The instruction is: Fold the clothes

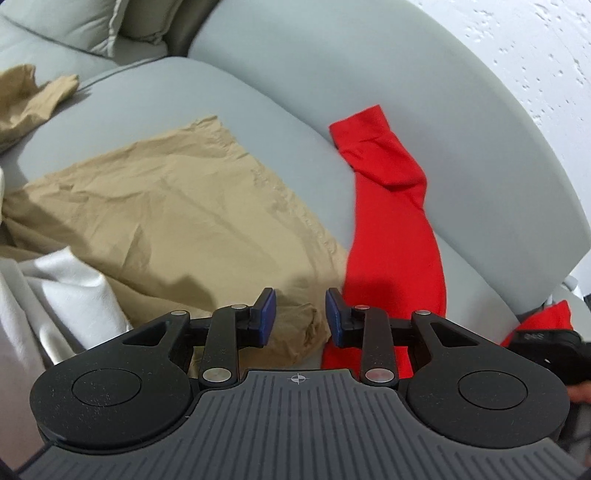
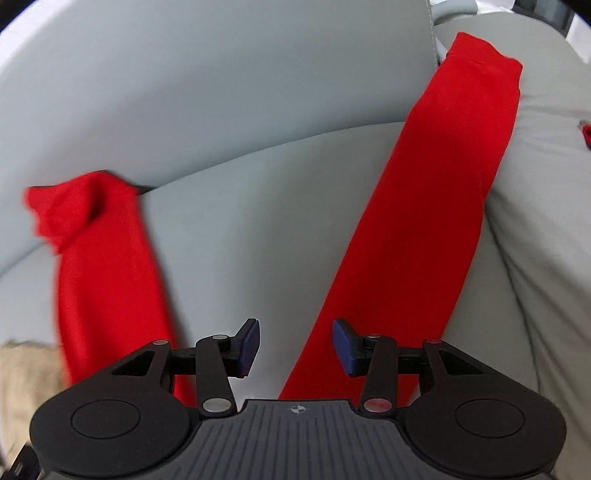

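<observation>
Grey sofa seat (image 2: 236,206), red garment (image 2: 424,206) laid out, long legs spread

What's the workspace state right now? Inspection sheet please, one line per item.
Surface: pale grey sofa seat, backrest behind it.
Job's things: red garment spread on the seat in two long legs or sleeves, one reaching the backrest; creased tan garment lying flat beside it.
Clutter: white cloth bunched at the tan garment's edge; second tan piece farther back; cushion in the corner.
Grippers: left tongs open over the tan and red edges, nothing held; right tongs open above the red garment, nothing held.
Cables: nothing seen.
Surroundings: white textured wall.
</observation>
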{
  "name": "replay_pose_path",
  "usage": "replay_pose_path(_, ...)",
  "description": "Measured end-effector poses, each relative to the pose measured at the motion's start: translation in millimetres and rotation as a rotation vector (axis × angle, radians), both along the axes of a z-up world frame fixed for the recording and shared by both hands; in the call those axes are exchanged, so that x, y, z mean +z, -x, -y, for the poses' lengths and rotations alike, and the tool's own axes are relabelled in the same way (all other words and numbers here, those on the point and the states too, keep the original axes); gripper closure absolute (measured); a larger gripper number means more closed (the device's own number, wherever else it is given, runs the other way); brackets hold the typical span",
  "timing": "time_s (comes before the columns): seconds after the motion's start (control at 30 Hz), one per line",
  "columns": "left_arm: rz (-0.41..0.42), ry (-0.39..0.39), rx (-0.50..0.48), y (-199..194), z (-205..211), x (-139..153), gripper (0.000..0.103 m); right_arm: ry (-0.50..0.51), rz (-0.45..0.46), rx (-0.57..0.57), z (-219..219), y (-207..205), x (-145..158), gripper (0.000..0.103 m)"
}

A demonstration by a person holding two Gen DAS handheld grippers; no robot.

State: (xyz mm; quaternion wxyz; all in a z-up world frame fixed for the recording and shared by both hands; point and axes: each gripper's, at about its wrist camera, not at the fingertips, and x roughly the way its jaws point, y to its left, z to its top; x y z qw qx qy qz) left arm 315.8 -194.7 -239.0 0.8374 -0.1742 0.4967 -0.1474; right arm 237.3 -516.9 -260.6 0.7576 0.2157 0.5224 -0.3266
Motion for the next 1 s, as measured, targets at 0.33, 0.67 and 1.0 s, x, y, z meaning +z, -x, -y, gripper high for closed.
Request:
replay_pose_path(0.33,-0.011,-0.006,-0.002,-3.8,0.4,-1.1,0.069,0.23,-0.015,0.166,-5.9,-3.5,14.0,0.103)
replay_pose_path(0.67,0.017,0.015,0.032,0.5,-11.9,5.6,0.069,0.297,0.29,0.524,-79.3,-39.4,143.9,0.103)
replay_pose_path(1.0,0.001,0.057,0.101,-12.4,-40.4,0.4,0.069,0.28,0.216,0.582,-139.8,-126.0,79.9,0.103)
